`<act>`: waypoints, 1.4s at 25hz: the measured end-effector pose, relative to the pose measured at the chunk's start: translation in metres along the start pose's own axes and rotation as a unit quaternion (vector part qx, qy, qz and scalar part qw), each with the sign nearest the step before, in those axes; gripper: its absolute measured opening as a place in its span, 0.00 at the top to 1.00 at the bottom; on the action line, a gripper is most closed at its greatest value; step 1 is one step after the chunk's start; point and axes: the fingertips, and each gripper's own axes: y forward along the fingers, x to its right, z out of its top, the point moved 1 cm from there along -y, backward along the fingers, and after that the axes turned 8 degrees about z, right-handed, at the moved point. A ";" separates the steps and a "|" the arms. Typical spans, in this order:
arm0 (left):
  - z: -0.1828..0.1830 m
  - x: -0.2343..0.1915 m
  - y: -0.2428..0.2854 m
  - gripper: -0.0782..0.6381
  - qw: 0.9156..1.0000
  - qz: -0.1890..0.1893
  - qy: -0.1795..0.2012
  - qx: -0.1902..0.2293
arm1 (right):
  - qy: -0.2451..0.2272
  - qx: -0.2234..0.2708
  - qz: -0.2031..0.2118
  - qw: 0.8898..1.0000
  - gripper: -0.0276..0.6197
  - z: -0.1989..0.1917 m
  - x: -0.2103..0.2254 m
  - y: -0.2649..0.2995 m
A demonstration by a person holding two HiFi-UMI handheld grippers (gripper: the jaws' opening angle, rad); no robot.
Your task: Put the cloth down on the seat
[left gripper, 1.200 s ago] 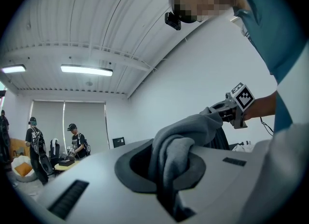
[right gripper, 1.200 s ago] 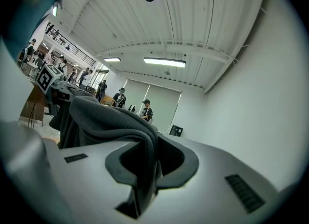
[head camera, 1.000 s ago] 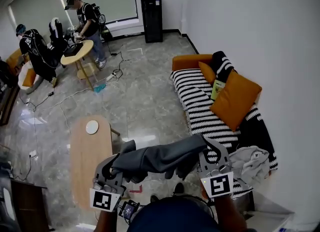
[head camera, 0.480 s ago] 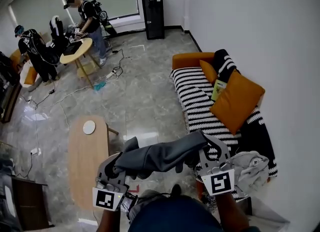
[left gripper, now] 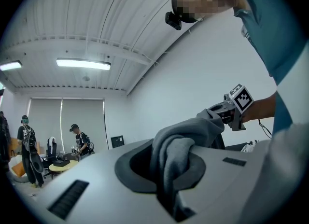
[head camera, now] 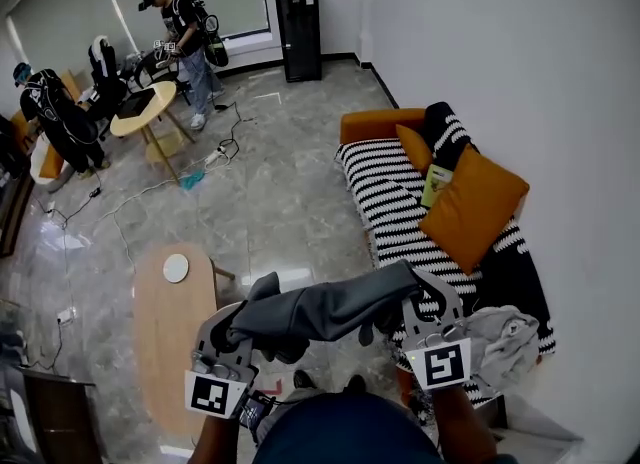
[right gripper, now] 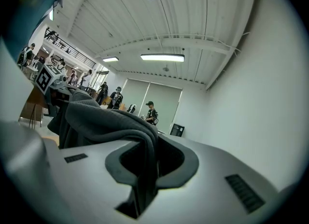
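Striped sofa seat: orange cushions, pale garment | left gripper, right gripper pinching grey cloth

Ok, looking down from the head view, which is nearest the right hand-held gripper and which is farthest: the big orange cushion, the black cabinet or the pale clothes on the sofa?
1. Pale clothes, just right of the right hand-held gripper, on the sofa's near end.
2. Big orange cushion, farther along the sofa.
3. Black cabinet, far across the room.
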 end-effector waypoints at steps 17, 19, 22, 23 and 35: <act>-0.030 -0.074 0.030 0.87 1.000 -0.027 -0.015 0.000 | 0.010 -0.021 -0.014 1.000 0.89 0.001 -0.032 0.065; -0.030 -0.073 0.039 0.87 1.000 -0.024 -0.011 -0.005 | 0.022 -0.023 -0.014 0.999 0.89 -0.005 -0.021 0.071; -0.022 -0.072 0.055 0.87 1.000 -0.012 -0.011 -0.001 | 0.014 -0.016 -0.003 1.000 0.89 -0.005 -0.003 0.088; -0.022 -0.071 0.058 0.87 1.000 -0.008 -0.009 -0.004 | 0.012 -0.013 0.004 1.000 0.89 -0.005 0.001 0.093; -0.033 -0.048 0.121 0.87 1.000 0.022 -0.011 -0.019 | 0.014 0.005 0.044 0.999 0.89 -0.030 0.060 0.138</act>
